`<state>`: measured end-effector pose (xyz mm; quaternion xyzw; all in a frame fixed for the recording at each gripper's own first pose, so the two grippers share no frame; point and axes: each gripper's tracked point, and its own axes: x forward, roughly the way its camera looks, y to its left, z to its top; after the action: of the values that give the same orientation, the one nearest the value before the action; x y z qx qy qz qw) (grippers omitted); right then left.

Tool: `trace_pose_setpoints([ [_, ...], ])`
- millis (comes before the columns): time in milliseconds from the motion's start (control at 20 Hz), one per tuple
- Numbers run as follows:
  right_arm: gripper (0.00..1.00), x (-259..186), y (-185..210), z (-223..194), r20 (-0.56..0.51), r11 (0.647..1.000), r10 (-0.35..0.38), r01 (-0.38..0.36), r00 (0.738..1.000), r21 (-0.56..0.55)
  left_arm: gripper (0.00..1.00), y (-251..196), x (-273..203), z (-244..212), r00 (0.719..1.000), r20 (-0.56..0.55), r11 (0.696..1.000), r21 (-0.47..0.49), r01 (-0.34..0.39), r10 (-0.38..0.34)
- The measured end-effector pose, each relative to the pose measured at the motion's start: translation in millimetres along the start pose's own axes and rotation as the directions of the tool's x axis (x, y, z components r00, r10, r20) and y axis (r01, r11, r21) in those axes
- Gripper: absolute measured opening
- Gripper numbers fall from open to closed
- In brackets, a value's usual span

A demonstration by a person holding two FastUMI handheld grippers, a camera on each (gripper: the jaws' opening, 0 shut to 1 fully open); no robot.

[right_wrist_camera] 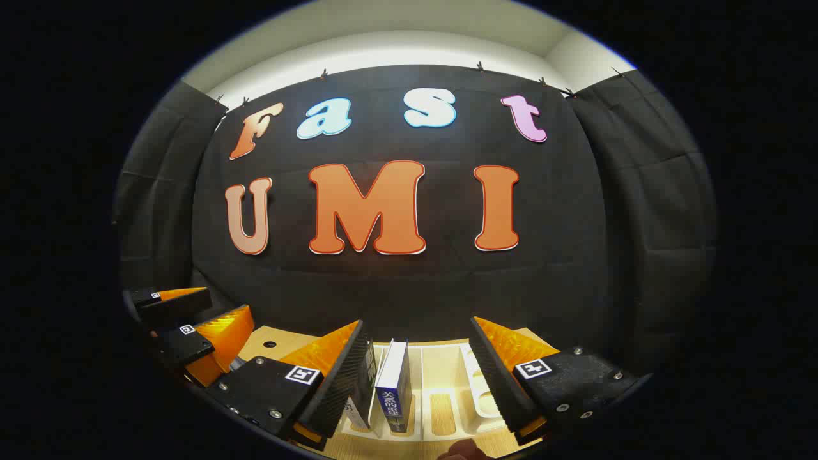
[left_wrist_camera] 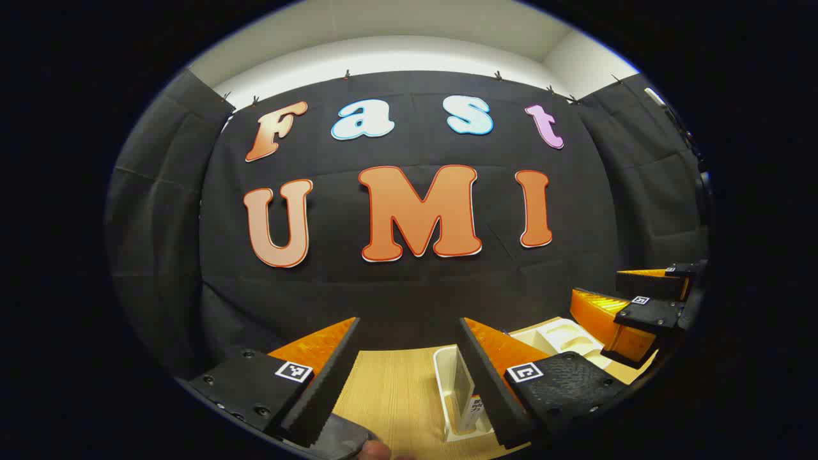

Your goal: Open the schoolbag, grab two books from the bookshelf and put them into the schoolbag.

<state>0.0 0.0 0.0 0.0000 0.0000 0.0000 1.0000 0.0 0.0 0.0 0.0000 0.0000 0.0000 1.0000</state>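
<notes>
Books stand upright in a white plastic slotted bookshelf (right_wrist_camera: 441, 390) directly below and ahead of the right gripper (right_wrist_camera: 415, 374), whose jaws are spread wide with nothing between the pads. The nearest one, a dark-blue-spined book with white pages (right_wrist_camera: 393, 386), sits in a slot just inside the right gripper's own left finger, its long axis vertical and its spine facing the camera; a second, paler book (right_wrist_camera: 358, 402) stands next to it, partly hidden behind that finger. Empty slots lie on the other side of the blue book, so there is open room there for the far finger to come down.

In the left gripper view the left gripper (left_wrist_camera: 409, 377) is likewise open and empty, hovering over a light wooden tabletop (left_wrist_camera: 390, 396), with the end of the white rack and one book visible between its fingers and the right gripper farther off to the side.

By my judgement the right gripper is the better placed: it would need a small sideways shift to bracket the blue book's covers, then a straight lift up out of the slot. The schoolbag cannot be made out here. Beyond the shelf hangs the black booth wall.
</notes>
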Motion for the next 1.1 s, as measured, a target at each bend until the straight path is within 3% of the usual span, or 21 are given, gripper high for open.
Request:
trace_pose_setpoints([
  [1100,0.95,-8.6,-7.9,-6.8,-0.017,1.000,-0.011,0.010,1.000,-0.013,0.95,-0.4,-10.2,-0.3,1.000,-0.006,1.000,0.030,-0.009,0.009],
])
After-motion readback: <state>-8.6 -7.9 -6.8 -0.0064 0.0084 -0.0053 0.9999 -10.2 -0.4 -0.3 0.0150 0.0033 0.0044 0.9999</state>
